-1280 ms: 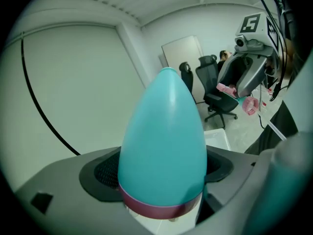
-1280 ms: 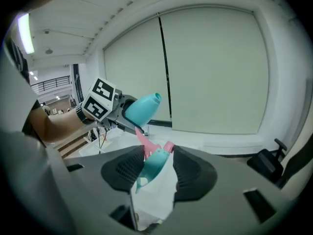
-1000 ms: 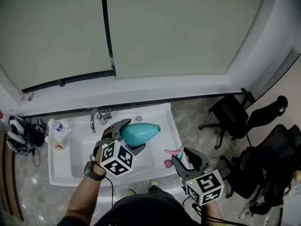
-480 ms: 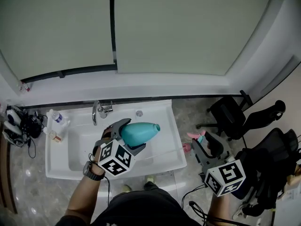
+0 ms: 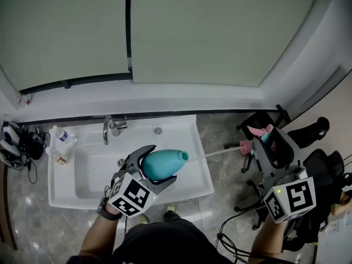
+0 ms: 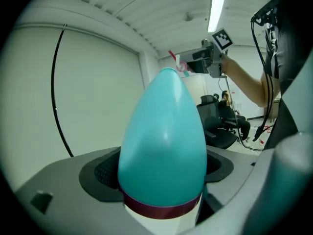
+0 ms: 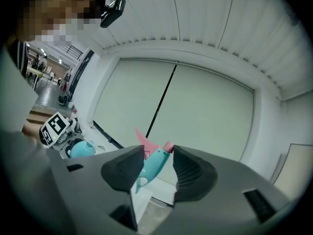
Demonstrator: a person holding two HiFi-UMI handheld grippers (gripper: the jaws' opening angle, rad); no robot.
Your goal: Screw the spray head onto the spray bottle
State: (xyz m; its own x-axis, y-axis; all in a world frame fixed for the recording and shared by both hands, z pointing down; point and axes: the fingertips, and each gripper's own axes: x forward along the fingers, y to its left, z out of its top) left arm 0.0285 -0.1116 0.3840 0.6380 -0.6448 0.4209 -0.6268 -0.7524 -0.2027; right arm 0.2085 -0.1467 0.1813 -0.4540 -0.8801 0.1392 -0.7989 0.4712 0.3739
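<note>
Counting: two tongs, one spray bottle, one spray head, one sink, one faucet, two small containers, two office chairs.
Sink's left rim: both small containers (image 5: 59,134) (image 5: 57,157) stand here, near each other.
Faucet (image 5: 110,128): at the back edge of the sink (image 5: 204,172), well apart from both tongs.
Left tongs (image 5: 158,165): pinching the body of the teal spray bottle (image 5: 165,163), which lies tilted with its mouth pointing right.
Bottle's place: above the sink's right front part, short of the right rim.
Dip tube (image 5: 214,153): one thin line bridging the gap; its tip is at the bottle's mouth, and whether it is inside cannot be told.
Right tongs (image 5: 268,144): pinching the teal-and-pink spray head (image 5: 259,134).
Head's place: past the sink's right edge, over the floor.
Chairs (image 5: 258,122) (image 5: 322,133): close around the right tongs, so little free room there.
Open room: the basin under the bottle.
</note>
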